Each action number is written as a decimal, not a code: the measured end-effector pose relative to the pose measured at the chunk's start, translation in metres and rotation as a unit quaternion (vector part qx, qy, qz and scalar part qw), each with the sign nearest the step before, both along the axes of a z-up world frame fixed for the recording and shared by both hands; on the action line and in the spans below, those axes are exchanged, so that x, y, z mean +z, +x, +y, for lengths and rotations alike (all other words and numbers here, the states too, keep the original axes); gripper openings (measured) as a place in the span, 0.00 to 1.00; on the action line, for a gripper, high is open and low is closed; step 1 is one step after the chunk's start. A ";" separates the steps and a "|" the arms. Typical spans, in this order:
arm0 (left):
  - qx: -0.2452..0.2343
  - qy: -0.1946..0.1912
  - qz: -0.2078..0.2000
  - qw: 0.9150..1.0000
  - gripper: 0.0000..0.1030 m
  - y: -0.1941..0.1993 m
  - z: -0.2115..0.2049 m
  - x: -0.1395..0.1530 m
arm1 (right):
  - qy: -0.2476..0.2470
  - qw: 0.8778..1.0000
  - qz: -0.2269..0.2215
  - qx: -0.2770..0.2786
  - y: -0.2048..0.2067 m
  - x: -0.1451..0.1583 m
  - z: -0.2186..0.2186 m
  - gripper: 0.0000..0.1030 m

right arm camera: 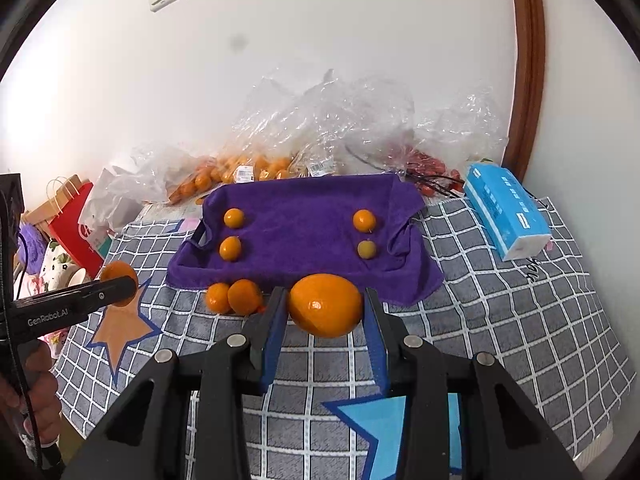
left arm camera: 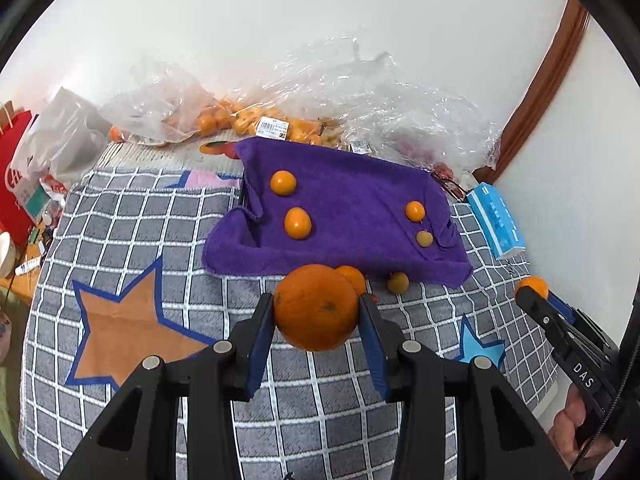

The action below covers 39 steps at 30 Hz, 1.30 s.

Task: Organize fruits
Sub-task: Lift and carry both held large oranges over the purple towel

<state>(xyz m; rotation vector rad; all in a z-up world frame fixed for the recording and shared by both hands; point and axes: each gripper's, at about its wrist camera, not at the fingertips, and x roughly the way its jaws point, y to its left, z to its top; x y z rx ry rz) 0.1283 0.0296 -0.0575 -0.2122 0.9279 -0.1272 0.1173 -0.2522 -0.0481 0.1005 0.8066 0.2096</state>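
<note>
In the left wrist view my left gripper [left arm camera: 316, 300] is shut on a large orange [left arm camera: 316, 312], held above the checked blanket just before the purple towel [left arm camera: 352, 200]. In the right wrist view my right gripper [right arm camera: 325, 296] is shut on a smooth orange [right arm camera: 326, 314] at the towel's [right arm camera: 300, 200] near edge. Three small oranges [right arm camera: 234, 218] and a yellow-green fruit [right arm camera: 367, 249] lie on the towel in two pairs, left and right. Two oranges [right arm camera: 232, 298] sit on the blanket before the towel's left part. A yellowish fruit [left arm camera: 397, 282] lies there too.
Clear plastic bags [right arm camera: 320, 120] of oranges and red fruit are heaped against the wall behind the towel. A blue tissue pack [right arm camera: 506, 212] lies at the right, by a wooden door frame [right arm camera: 528, 60]. A red paper bag [right arm camera: 72, 224] and clutter stand off the left edge.
</note>
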 end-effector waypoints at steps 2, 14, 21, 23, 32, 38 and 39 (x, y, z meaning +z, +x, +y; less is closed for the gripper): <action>-0.001 -0.001 0.001 1.000 0.39 0.007 0.000 -0.001 | -0.001 1.000 0.001 0.001 0.005 -0.001 0.001 0.36; 0.016 0.004 0.002 1.000 0.38 0.050 0.024 -0.008 | -0.009 1.000 -0.005 -0.005 0.059 -0.009 -0.007 0.36; 0.036 -0.003 0.009 0.999 0.38 0.078 0.040 -0.021 | -0.001 1.000 -0.005 -0.009 0.095 -0.021 -0.014 0.36; 0.037 -0.007 0.014 0.999 0.38 0.086 0.041 -0.026 | -0.001 1.000 -0.006 -0.008 0.103 -0.023 -0.013 0.36; 0.021 -0.003 0.022 1.000 0.38 0.123 0.028 -0.039 | 0.000 1.000 0.002 -0.005 0.137 -0.043 -0.010 0.36; 0.015 -0.012 0.031 0.999 0.39 0.147 0.020 -0.053 | 0.009 1.000 0.018 -0.008 0.157 -0.065 -0.011 0.36; 0.015 -0.015 0.033 0.999 0.39 0.152 0.019 -0.056 | 0.010 1.000 0.022 -0.009 0.160 -0.068 -0.011 0.36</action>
